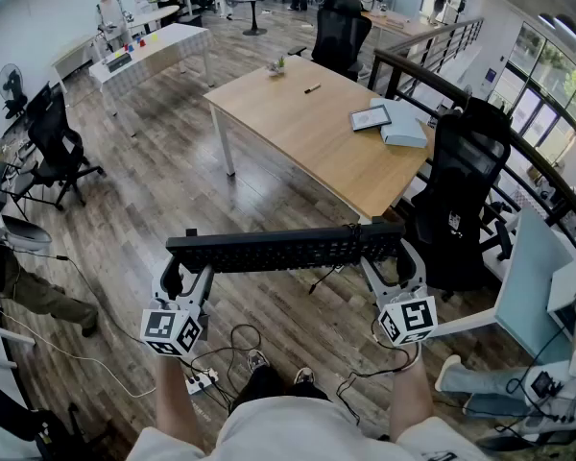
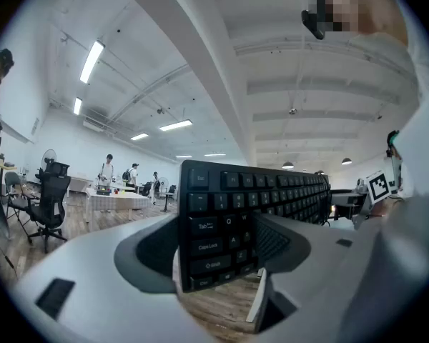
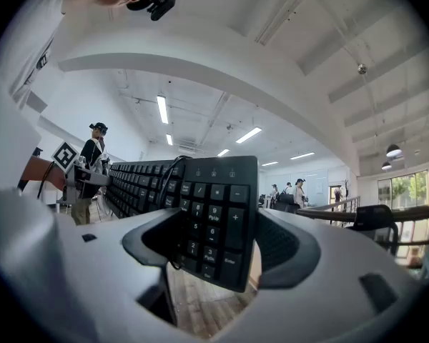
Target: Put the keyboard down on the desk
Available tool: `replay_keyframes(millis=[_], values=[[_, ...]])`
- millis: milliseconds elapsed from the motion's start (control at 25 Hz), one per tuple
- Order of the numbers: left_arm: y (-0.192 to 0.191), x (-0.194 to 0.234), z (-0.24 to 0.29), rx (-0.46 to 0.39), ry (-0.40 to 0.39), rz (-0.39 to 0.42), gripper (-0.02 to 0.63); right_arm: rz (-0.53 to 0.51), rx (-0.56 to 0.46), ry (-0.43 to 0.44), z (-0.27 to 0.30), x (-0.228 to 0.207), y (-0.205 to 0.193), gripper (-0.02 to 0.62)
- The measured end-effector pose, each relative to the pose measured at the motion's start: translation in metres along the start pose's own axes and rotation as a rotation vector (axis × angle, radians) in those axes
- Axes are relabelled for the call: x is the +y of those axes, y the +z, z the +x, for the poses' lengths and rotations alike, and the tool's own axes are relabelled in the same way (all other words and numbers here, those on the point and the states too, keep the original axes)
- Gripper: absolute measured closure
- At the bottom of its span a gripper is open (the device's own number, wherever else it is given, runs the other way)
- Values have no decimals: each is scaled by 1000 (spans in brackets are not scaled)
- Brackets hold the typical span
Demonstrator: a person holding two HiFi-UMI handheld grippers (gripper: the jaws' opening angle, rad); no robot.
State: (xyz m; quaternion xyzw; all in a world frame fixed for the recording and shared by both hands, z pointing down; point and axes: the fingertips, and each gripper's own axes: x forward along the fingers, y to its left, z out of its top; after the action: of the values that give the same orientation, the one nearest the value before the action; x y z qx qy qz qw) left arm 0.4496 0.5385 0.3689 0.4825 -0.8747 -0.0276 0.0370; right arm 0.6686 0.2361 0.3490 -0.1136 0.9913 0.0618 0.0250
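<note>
The left tongs (image 1: 180,275) and right tongs (image 1: 396,269) clamp the ends of the black keyboard (image 1: 286,249), which is held mid-frame above the floor, short of the wooden desk (image 1: 298,128). Carrying step; next it needs bringing forward and lowering flat.

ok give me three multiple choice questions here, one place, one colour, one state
1. Where is the keyboard? A in the air short of the desk; B flat on the desk; C on a chair.
2. What colour is the keyboard? A white; B black; C red.
3. What is the left gripper doing? A hanging open, empty; B shut on the keyboard's end; C shut on a cup.

1 A: the right gripper and left gripper hold it up before the desk.
2 B: case and keys are black.
3 B: its jaws clamp the Esc end.
</note>
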Motion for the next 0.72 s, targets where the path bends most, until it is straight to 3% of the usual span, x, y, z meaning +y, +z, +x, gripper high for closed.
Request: replay_keyframes(millis=[200, 440, 720], values=[[-12, -35, -8, 15, 6, -35, 299, -17, 17, 12, -27, -20, 0, 270], [-10, -60, -25, 9, 15, -15, 299, 3, 5, 24, -55, -28, -3, 270], [-20, -69, -29, 26, 40, -18, 299, 8, 17, 47, -56, -33, -12, 269]])
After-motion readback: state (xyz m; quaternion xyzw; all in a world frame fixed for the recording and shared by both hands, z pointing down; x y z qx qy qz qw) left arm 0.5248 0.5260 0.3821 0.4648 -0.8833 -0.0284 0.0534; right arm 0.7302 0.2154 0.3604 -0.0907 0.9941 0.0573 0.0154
